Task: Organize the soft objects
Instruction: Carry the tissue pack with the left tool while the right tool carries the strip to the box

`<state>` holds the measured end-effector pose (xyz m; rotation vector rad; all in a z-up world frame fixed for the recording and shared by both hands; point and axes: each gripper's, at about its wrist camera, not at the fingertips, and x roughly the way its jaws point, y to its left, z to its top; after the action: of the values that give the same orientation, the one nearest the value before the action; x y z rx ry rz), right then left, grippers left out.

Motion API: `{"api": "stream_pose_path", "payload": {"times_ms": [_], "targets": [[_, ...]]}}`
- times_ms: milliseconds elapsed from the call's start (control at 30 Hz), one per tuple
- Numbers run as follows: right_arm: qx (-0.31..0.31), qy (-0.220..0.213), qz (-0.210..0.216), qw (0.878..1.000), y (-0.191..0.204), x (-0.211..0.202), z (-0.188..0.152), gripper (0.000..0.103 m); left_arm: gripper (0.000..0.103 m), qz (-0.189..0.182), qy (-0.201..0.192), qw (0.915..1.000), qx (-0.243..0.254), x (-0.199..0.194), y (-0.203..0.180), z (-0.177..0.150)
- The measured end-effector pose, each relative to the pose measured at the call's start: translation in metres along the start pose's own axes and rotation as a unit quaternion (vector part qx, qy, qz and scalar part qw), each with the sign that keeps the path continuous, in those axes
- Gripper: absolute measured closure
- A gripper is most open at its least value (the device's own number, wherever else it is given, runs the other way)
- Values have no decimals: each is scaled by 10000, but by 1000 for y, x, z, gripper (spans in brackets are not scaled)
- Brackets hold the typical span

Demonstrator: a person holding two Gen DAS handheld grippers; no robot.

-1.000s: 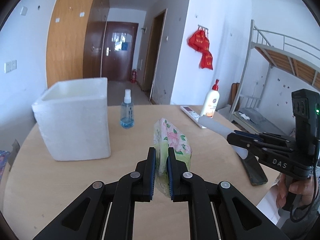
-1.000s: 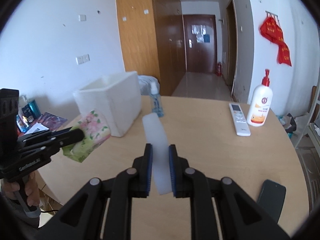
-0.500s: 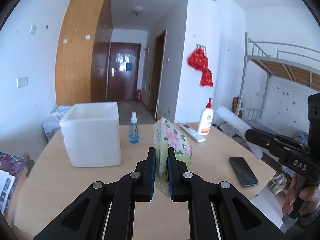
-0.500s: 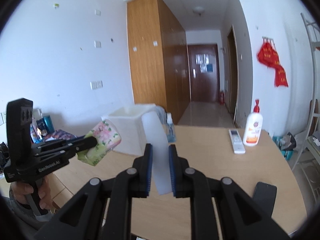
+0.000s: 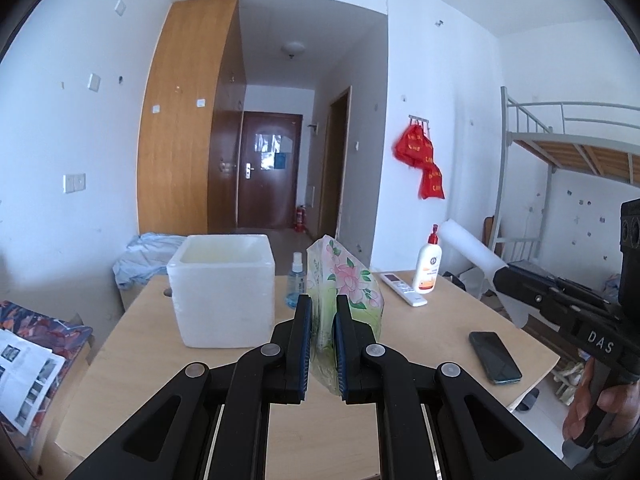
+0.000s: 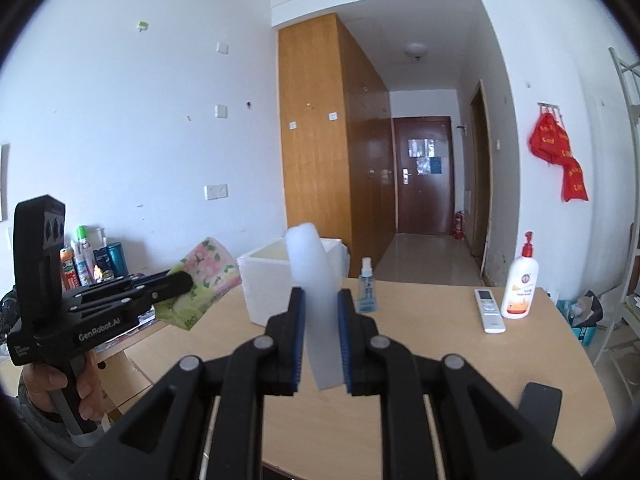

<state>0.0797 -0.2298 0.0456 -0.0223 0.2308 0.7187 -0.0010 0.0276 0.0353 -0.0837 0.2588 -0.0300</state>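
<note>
My left gripper (image 5: 322, 308) is shut on a floral tissue pack (image 5: 344, 284) and holds it in the air above the near table edge; the pack also shows in the right wrist view (image 6: 202, 276). My right gripper (image 6: 321, 304) is shut on a white foam strip (image 6: 314, 280), held upright above the table; the strip also shows in the left wrist view (image 5: 470, 246). A white foam box (image 5: 224, 292), open at the top, stands on the wooden table (image 5: 420, 340) ahead of both grippers, also in the right wrist view (image 6: 266, 280).
On the table stand a blue spray bottle (image 5: 296, 284), a lotion pump bottle (image 5: 427, 268), a white remote (image 5: 402, 294) and a black phone (image 5: 495, 357). A bunk bed (image 5: 568, 152) is at the right, papers (image 5: 24, 368) at the left.
Both grippers have risen and pulled back from the table with their objects still held; the table and box now look farther and lower.
</note>
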Motion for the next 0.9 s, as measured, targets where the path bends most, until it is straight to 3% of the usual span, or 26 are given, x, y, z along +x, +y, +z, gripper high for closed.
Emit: {"api": "stream_pose_path", "payload": {"times_ms": [167, 600, 900], "targets": [[-37, 13, 203, 9998, 10, 10, 1, 84, 92, 136, 9, 9999, -29, -4, 5, 0], [-19, 134, 806, 9967, 37, 55, 6, 84, 92, 900, -86, 9958, -146, -16, 42, 4], [-14, 232, 996, 9948, 44, 75, 12, 84, 92, 986, -38, 9950, -163, 1, 55, 13]]}}
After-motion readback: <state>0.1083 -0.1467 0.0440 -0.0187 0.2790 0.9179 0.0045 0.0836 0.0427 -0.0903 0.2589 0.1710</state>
